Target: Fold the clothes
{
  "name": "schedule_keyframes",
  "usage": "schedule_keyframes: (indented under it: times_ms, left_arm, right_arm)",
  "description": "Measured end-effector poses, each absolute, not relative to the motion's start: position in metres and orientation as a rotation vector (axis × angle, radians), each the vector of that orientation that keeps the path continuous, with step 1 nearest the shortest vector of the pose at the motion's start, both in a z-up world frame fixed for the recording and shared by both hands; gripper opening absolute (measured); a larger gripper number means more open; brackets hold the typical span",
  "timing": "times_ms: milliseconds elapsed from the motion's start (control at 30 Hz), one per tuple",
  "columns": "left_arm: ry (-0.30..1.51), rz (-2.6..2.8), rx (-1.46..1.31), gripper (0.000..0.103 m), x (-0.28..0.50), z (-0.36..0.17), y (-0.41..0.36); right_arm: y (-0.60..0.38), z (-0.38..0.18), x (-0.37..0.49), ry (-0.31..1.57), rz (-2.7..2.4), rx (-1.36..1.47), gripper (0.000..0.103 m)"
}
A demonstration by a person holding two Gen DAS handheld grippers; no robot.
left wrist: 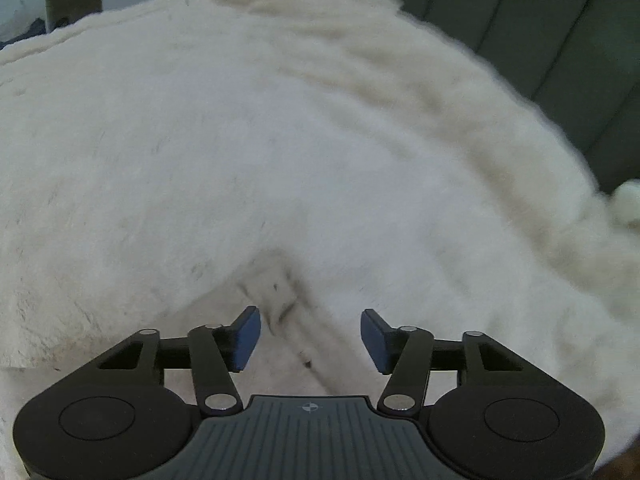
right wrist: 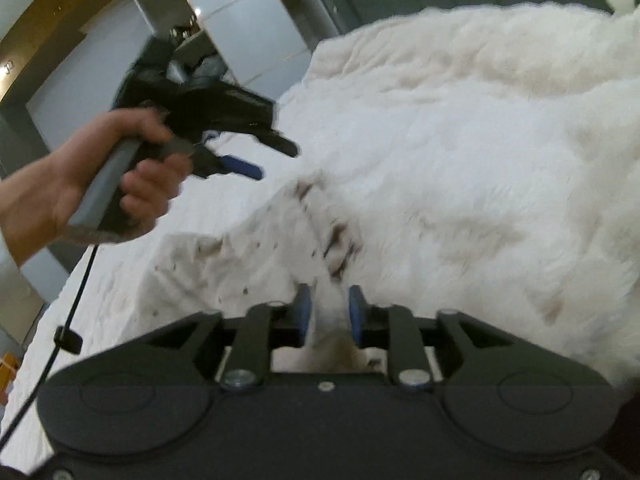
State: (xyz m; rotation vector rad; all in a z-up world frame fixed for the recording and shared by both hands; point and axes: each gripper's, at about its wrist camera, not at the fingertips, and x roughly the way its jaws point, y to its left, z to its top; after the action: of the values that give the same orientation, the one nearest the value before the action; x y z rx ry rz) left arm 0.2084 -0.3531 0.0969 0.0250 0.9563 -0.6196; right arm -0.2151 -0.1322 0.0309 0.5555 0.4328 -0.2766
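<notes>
White bedding covers a bed (right wrist: 132, 280) where a fluffy white garment (left wrist: 280, 140) lies spread. Left hand-held gripper (left wrist: 310, 338) hovers over it, blue pads apart, holding nothing. Right hand-held gripper (right wrist: 327, 312) has a fold of the garment between its part-open pads.

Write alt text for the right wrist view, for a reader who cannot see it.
The right gripper has a fold of a white fluffy garment between its blue pads, low in the frame. At left, a hand holds the left gripper, jaws apart, above the garment, which lies spread on a white bed.
</notes>
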Motion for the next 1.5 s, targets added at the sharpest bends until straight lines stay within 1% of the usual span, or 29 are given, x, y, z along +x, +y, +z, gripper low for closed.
schedule_keyframes:
  times_ms: [67, 133, 167, 233, 267, 333, 367, 433, 500, 533, 600, 700, 733, 767, 800, 833, 900, 933, 1000, 1033, 1067, 1133, 1167, 1200, 1267, 1300, 1333, 1433, 1500]
  left_arm:
    - [0.931, -0.589, -0.023, 0.063, 0.209, 0.108, -0.318]
    - [0.914, -0.545, -0.099, 0.072, 0.206, 0.115, -0.246]
    - [0.908, -0.524, -0.135, 0.074, 0.205, 0.118, -0.211]
    - [0.937, -0.506, -0.192, 0.078, 0.204, 0.105, -0.158]
    - [0.958, -0.500, -0.222, 0.079, 0.204, 0.095, -0.132]
    - [0.997, -0.502, -0.289, 0.079, 0.206, 0.074, -0.102]
    - [1.014, -0.513, -0.327, 0.079, 0.207, 0.064, -0.090]
    - [1.088, -0.606, -0.497, 0.080, 0.215, 0.019, -0.059]
    - [1.124, -0.660, -0.587, 0.080, 0.222, -0.012, -0.048]
    - [1.144, -0.691, -0.639, 0.080, 0.227, -0.032, -0.044]
    - [1.170, -0.756, -0.722, 0.079, 0.237, -0.062, -0.047]
    - [1.169, -0.842, -0.783, 0.078, 0.246, -0.078, -0.056]
    - [1.163, -0.872, -0.795, 0.066, 0.251, -0.083, -0.060]
    - [1.168, -0.862, -0.788, 0.055, 0.254, -0.085, -0.062]
    - [1.173, -0.852, -0.781, 0.039, 0.257, -0.088, -0.063]
    - [1.174, -0.842, -0.773, 0.022, 0.259, -0.089, -0.063]
    - [1.116, -0.825, -0.774, 0.019, 0.256, -0.074, -0.042]
    - [1.103, -0.819, -0.792, 0.019, 0.251, -0.064, -0.030]
    - [1.091, -0.766, -0.774, 0.020, 0.243, -0.046, -0.010]
    - [1.090, -0.722, -0.740, 0.025, 0.239, -0.038, -0.002]
    - [1.093, -0.663, -0.679, 0.028, 0.236, -0.033, 0.001]
    - [1.113, -0.519, -0.546, 0.041, 0.226, -0.033, 0.006]
    - [1.115, -0.459, -0.499, 0.044, 0.220, -0.033, 0.009]
    - [1.095, -0.452, -0.543, 0.048, 0.216, -0.034, 0.015]
    - [1.070, -0.444, -0.660, 0.052, 0.209, -0.037, 0.029]
    - [1.062, -0.442, -0.729, 0.054, 0.205, -0.039, 0.036]
    - [1.056, -0.440, -0.787, 0.054, 0.203, -0.040, 0.042]
    - [1.084, -0.483, -0.764, 0.057, 0.208, -0.033, 0.047]
    - [1.086, -0.482, -0.727, 0.057, 0.209, -0.027, 0.049]
  right_arm:
    - [-0.132, 0.038, -0.213, 0.386, -0.282, 0.528, 0.042]
    - [-0.135, 0.048, -0.207, 0.364, -0.251, 0.533, 0.051]
    - [-0.138, 0.052, -0.204, 0.362, -0.218, 0.552, 0.055]
    - [-0.147, 0.056, -0.194, 0.376, -0.151, 0.573, 0.070]
    - [-0.155, 0.058, -0.182, 0.398, -0.107, 0.571, 0.073]
    - [-0.169, 0.060, -0.157, 0.439, -0.027, 0.564, 0.078]
    - [-0.173, 0.058, -0.149, 0.455, -0.024, 0.556, 0.079]
    - [-0.188, 0.049, -0.127, 0.506, -0.037, 0.565, 0.079]
    - [-0.207, 0.035, -0.099, 0.573, -0.062, 0.598, 0.077]
    - [-0.219, 0.025, -0.081, 0.617, -0.067, 0.641, 0.074]
    - [-0.235, 0.010, -0.054, 0.668, -0.059, 0.726, 0.073]
    - [-0.241, -0.008, -0.023, 0.701, 0.026, 0.806, 0.070]
    - [-0.240, -0.015, -0.011, 0.722, 0.058, 0.819, 0.060]
    - [-0.240, -0.020, -0.001, 0.740, 0.084, 0.829, 0.043]
    - [-0.240, -0.021, 0.001, 0.748, 0.085, 0.823, 0.027]
    - [-0.239, -0.023, 0.005, 0.758, 0.087, 0.815, 0.007]
    - [-0.240, -0.025, 0.013, 0.762, 0.099, 0.813, 0.005]
    - [-0.245, -0.019, 0.011, 0.694, 0.129, 0.867, 0.004]
    - [-0.245, -0.013, 0.012, 0.659, 0.060, 0.829, 0.002]
    - [-0.243, -0.012, 0.014, 0.658, 0.004, 0.787, 0.009]
    - [-0.240, -0.011, 0.015, 0.673, -0.056, 0.745, 0.012]
    - [-0.233, -0.007, 0.017, 0.689, -0.141, 0.677, 0.012]
    - [-0.227, 0.001, 0.011, 0.651, -0.047, 0.709, 0.013]
    - [-0.217, 0.009, 0.005, 0.644, 0.023, 0.687, 0.015]
    - [-0.198, 0.018, -0.009, 0.665, 0.109, 0.627, 0.051]
    - [-0.189, 0.021, -0.017, 0.687, 0.133, 0.593, 0.054]
    - [-0.181, 0.023, -0.025, 0.710, 0.156, 0.565, 0.053]
    - [-0.174, 0.013, -0.060, 0.790, 0.177, 0.605, 0.053]
    - [-0.168, 0.008, -0.089, 0.824, 0.137, 0.591, 0.053]
